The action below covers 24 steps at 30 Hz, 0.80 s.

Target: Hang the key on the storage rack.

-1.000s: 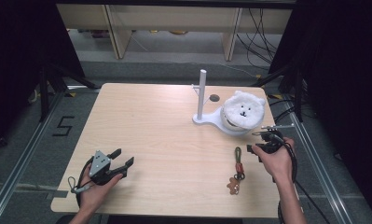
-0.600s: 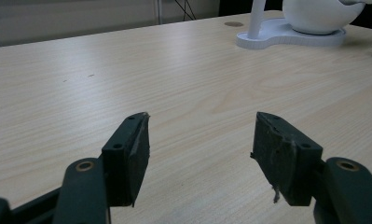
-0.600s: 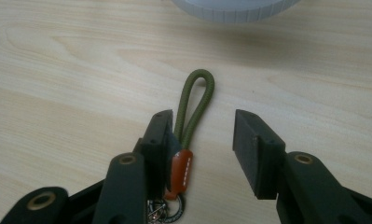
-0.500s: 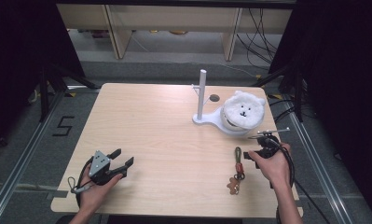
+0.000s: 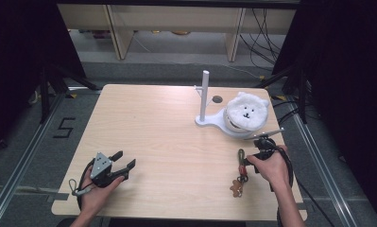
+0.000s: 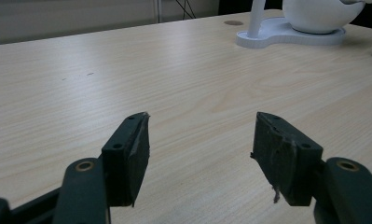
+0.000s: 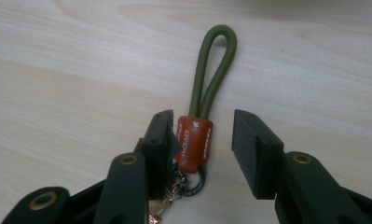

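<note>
- Right gripper view: right hand-held gripper (image 7: pixel 200 142) has jaws spread, just been closing a little, astride the keychain (image 7: pixel 195 142) mid-frame; left pad touches its orange tab, right pad is apart.
- High view: keychain lies flat on counter (image 5: pixel 167 127), lower right.
- Left hand-held gripper (image 5: pixel 124 160) gapes, holding nothing, lower left.

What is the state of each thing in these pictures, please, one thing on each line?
Olive green cord keychain with orange leather sleeve: flat on the table, between the right jaws, not clamped.
Right gripper: open, jaws either side of the sleeve.
Left gripper: open, nothing between the jaws.
White stand with upright post: upright.
White plush bear: resting on the stand's base.
</note>
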Tool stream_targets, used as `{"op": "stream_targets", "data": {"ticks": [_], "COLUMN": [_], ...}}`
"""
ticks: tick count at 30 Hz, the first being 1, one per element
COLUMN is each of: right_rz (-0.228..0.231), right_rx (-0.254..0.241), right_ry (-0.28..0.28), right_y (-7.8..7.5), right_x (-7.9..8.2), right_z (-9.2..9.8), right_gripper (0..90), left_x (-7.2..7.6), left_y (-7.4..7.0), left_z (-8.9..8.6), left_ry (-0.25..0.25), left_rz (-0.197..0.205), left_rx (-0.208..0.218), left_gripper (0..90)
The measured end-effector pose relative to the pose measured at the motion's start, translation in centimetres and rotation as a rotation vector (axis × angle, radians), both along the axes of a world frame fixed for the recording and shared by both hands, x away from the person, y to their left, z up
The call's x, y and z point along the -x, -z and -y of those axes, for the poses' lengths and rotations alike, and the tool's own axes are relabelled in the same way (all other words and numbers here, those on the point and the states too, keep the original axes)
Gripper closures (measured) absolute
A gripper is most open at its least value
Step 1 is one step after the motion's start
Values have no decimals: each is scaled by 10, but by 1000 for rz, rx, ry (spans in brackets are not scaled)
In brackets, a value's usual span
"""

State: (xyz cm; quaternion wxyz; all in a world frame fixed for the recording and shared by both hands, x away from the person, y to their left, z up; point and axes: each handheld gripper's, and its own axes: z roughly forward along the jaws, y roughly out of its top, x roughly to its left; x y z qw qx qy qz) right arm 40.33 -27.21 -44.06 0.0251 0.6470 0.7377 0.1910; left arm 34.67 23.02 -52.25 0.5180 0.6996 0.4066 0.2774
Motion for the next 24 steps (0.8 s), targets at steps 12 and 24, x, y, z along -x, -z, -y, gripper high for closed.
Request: {"op": "stream_targets", "data": {"ticks": [12, 24], "right_rz": [-90, -134], "right_rx": [52, 82], "right_ry": [-10, -30], "right_y": [20, 32], "right_x": [-12, -17], "right_z": [-10, -15], "right_gripper": [592, 631], "left_x": [1, 2], "left_y": [0, 0], "left_z": [0, 0], "left_ry": [11, 8], "left_rz": [9, 6], "left_rx": [9, -3], "left_gripper": [358, 358]}}
